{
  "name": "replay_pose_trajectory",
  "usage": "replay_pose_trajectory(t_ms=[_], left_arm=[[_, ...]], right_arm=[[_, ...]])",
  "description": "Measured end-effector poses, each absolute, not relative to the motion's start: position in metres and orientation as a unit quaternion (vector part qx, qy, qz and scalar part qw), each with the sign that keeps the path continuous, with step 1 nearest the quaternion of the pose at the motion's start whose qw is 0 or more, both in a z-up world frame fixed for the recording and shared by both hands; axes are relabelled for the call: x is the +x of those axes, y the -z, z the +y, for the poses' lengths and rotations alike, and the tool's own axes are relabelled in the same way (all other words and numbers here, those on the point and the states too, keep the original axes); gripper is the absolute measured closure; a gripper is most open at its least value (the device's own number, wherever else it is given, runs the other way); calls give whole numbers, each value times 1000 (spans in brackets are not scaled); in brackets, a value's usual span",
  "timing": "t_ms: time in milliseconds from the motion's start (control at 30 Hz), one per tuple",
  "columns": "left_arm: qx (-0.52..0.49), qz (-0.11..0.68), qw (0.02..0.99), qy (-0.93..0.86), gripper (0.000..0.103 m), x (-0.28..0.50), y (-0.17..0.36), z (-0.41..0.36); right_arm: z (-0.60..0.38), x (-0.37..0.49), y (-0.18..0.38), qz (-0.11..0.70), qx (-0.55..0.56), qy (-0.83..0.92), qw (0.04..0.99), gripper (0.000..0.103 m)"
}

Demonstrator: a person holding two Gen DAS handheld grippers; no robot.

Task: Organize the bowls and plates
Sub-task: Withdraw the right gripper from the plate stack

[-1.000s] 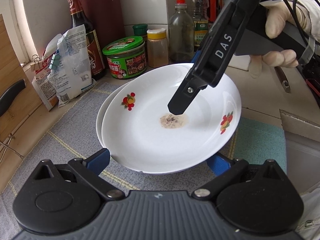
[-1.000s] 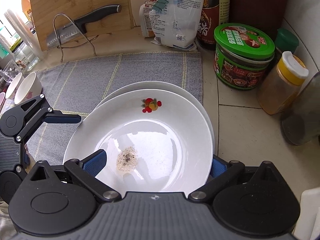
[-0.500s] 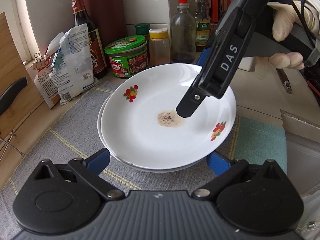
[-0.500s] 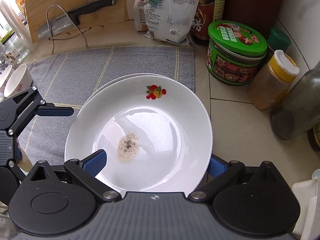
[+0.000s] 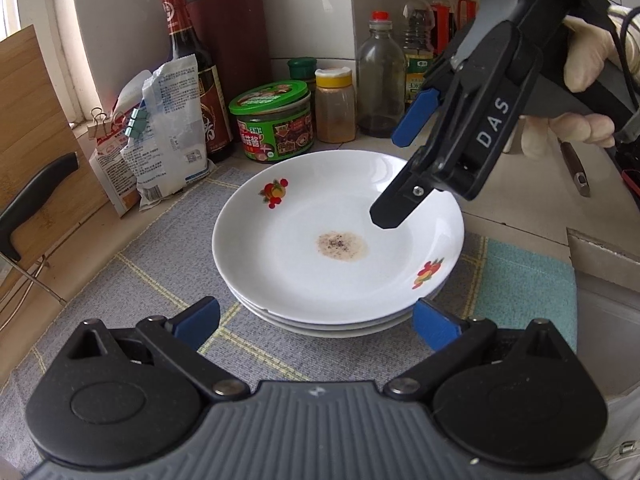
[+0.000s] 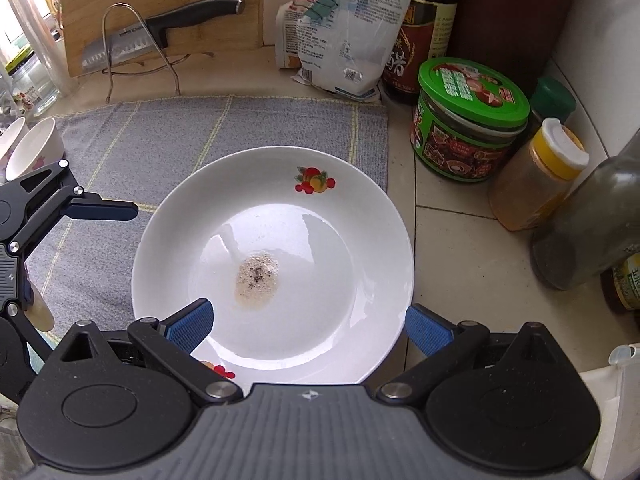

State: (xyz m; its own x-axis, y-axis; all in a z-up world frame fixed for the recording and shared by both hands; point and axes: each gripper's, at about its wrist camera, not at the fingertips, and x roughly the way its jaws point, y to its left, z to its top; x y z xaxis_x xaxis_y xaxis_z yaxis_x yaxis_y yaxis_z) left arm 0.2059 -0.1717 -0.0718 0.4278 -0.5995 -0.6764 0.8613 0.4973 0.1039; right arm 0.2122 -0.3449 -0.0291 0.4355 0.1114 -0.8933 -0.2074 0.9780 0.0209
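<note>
Stacked plates on the grey mat, both tools spread wide

The top plate (image 5: pixel 304 248), with a brown stain, sits on the stack (image 5: pixel 336 326) near the mat's (image 5: pixel 132 280) back right corner; left tool (image 5: pixel 316 322) and right tool (image 6: pixel 308 326) flank its rim, holding nothing.

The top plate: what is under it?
Under the top plate, rims of more white plates show, stacked on the grey mat. Their insides and exact count are covered.
</note>
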Motion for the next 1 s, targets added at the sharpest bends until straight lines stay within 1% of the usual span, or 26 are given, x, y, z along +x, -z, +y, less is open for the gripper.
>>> replay_pose_trajectory(t_ms=[200, 400, 667, 867, 1000], left_arm=[[181, 278, 848, 412, 1, 204, 53, -150], [151, 276, 882, 350, 1, 191, 40, -117], [127, 298, 914, 246, 1, 165, 33, -76], [117, 304, 920, 217, 1, 150, 30, -41], [97, 323, 916, 220, 1, 147, 33, -9]], right_arm=[[-323, 197, 11, 459, -84, -121, 876, 0], [-296, 188, 5, 404, -133, -134, 895, 0], [-255, 184, 8, 370, -168, -217, 888, 0], [-219, 175, 10, 353, -167, -248, 886, 0], [-192, 157, 16, 335, -176, -244, 893, 0]])
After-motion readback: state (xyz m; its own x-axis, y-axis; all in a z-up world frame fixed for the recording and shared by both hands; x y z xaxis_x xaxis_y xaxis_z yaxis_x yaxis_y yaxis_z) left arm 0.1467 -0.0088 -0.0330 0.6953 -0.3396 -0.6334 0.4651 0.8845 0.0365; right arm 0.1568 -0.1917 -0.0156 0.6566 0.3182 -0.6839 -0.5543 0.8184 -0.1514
